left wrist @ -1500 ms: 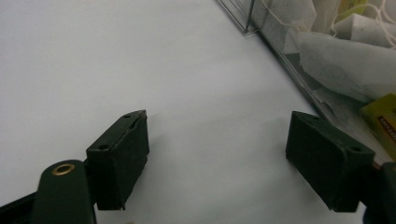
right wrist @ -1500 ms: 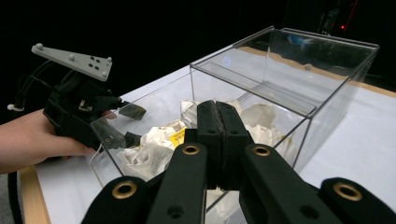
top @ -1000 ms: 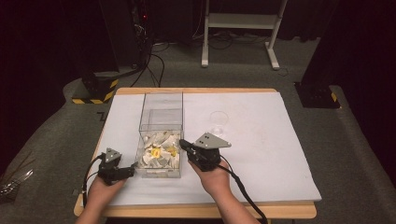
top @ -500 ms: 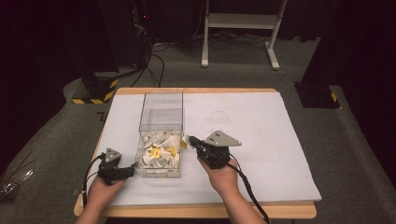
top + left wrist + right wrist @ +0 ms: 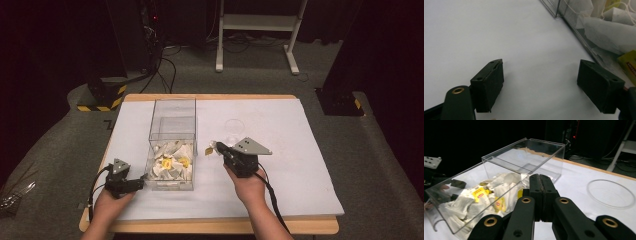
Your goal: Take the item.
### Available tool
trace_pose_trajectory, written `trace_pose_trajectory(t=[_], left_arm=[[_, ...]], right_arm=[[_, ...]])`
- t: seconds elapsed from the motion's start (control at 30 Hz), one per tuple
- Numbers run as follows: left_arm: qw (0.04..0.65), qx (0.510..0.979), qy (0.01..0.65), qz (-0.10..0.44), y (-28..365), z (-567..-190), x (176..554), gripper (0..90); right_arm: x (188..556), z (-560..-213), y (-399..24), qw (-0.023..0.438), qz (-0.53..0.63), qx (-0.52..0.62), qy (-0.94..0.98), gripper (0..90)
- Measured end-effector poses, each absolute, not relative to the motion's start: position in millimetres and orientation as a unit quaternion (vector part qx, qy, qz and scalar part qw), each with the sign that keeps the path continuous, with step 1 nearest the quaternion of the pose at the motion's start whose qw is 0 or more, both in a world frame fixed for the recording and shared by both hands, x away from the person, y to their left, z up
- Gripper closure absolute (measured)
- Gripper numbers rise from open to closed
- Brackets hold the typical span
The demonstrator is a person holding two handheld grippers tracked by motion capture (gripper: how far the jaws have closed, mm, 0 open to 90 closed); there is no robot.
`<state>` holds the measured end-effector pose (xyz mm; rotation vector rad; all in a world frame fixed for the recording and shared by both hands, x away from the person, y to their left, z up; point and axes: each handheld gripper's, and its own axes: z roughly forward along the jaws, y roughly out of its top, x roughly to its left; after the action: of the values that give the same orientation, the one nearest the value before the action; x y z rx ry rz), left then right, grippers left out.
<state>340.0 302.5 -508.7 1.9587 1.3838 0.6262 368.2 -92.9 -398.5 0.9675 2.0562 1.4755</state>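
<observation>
Since a sec ago, we see the right gripper (image 5: 216, 146) drawn away from the clear box (image 5: 172, 116) toward 3 o'clock, a tea bag tag (image 5: 209, 150) now dangling at its tip just outside the box's right wall. Its jaws are pressed together; in the right gripper view (image 5: 540, 185) they meet flat, w/ whatever they pinch hidden behind them, so we cannot tell from that view what they grip. In the high view the small yellow tag hangs right at the fingertips, approx. touching them.

Left gripper (image 5: 134, 184) has kept its spot at 9 o'clock of the box's near corner, resting low on the white mat (image 5: 300, 150). Its jaws stand wide apart in the left gripper view (image 5: 540, 82), nothing between them but bare mat.

Inside the box, at its near end, lies a heap of tea bags (image 5: 170, 162), white sachets w/ yellow tags. At 1 o'clock of the right gripper, a clear ring (image 5: 234, 125) sits on the mat, well apart from both.
</observation>
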Motion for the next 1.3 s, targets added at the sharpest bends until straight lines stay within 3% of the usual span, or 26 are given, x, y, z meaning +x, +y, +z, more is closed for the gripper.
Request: trace_pose_trajectory(t=[1.3], left_arm=[[0.325,0.748,0.527,0.241,303,-509,340,21.4]], right_arm=[[427,-384,-138,0.291,0.501,0.414,0.701,90.0]])
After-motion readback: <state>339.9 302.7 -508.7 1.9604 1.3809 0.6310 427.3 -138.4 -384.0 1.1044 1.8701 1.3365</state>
